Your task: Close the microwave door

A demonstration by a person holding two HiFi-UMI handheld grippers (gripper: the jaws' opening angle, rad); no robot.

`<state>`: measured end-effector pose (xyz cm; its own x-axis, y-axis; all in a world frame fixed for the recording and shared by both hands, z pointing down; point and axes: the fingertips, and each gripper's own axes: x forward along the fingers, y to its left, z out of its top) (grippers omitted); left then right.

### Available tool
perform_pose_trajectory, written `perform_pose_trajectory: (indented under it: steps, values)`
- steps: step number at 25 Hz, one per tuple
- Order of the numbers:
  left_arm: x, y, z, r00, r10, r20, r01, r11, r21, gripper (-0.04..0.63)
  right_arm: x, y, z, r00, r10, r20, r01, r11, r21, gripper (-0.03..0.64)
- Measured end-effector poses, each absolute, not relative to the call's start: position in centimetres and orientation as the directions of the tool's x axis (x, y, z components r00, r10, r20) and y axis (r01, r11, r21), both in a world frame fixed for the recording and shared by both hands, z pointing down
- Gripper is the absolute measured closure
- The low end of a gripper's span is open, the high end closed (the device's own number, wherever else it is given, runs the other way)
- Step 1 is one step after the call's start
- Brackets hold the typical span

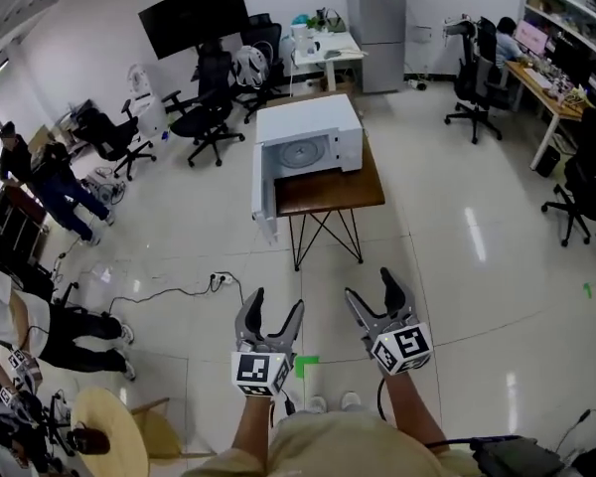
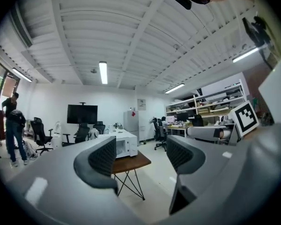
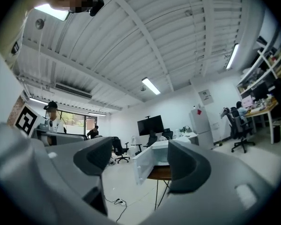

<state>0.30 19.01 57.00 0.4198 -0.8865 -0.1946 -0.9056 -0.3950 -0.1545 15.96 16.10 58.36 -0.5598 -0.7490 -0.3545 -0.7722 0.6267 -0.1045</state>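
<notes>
A white microwave stands on a small wooden table some way ahead of me. Its door hangs wide open to the left, and the cavity with its turntable shows. My left gripper and right gripper are held side by side low in the head view, well short of the table, both open and empty. In the left gripper view the microwave appears far off between the jaws of the left gripper. In the right gripper view the open door shows between the jaws of the right gripper.
A power strip with a cable lies on the floor left of the table. Office chairs, a TV screen and a fridge stand behind. People are at the left, and desks with chairs at the right.
</notes>
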Motion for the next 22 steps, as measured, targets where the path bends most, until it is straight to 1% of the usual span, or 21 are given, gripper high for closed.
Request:
perform_pose_trajectory:
  steps: [2, 4, 6, 8, 11, 15, 18, 22]
  values:
    - [5.4, 20.2, 57.2, 0.459, -0.869, -0.185, -0.886, -0.430, -0.175, 0.264, 20.6, 17.7, 59.1, -0.547, -0.760, -0.351, -0.779, 0.616, -0.119, 0.258]
    - [9.3, 22.2, 57.3, 0.488, -0.850, -0.201, -0.870, -0.454, -0.191, 0.264, 23.6, 20.1, 59.4, -0.553, -0.753, -0.356, -0.779, 0.619, -0.098, 0.258]
    - [10.6, 22.9, 56.1, 0.514, -0.831, -0.215, -0.855, -0.477, -0.202, 0.264, 24.1, 21.4, 58.4, -0.552, -0.754, -0.356, -0.785, 0.614, -0.083, 0.258]
    - [10.4, 21.9, 53.6, 0.536, -0.816, -0.217, -0.843, -0.503, -0.188, 0.262, 23.0, 20.7, 56.1, -0.551, -0.759, -0.348, -0.788, 0.610, -0.083, 0.259]
    - [8.5, 17.4, 50.3, 0.546, -0.814, -0.199, -0.837, -0.518, -0.179, 0.264, 20.6, 16.6, 52.8, -0.562, -0.763, -0.318, -0.783, 0.615, -0.090, 0.265]
    - [2.5, 11.1, 52.4, 0.510, -0.839, -0.190, -0.860, -0.493, -0.130, 0.264, 15.4, 11.0, 54.4, -0.585, -0.762, -0.277, -0.775, 0.626, -0.085, 0.276]
    - [-2.8, 5.3, 50.9, 0.515, -0.833, -0.201, -0.857, -0.500, -0.121, 0.262, 10.4, 5.5, 52.9, -0.579, -0.769, -0.272, -0.780, 0.619, -0.091, 0.287]
    - [-7.3, -2.1, 47.9, 0.522, -0.822, -0.228, -0.853, -0.505, -0.133, 0.262, 5.6, -3.2, 49.2, -0.582, -0.757, -0.295, -0.777, 0.625, -0.070, 0.293]
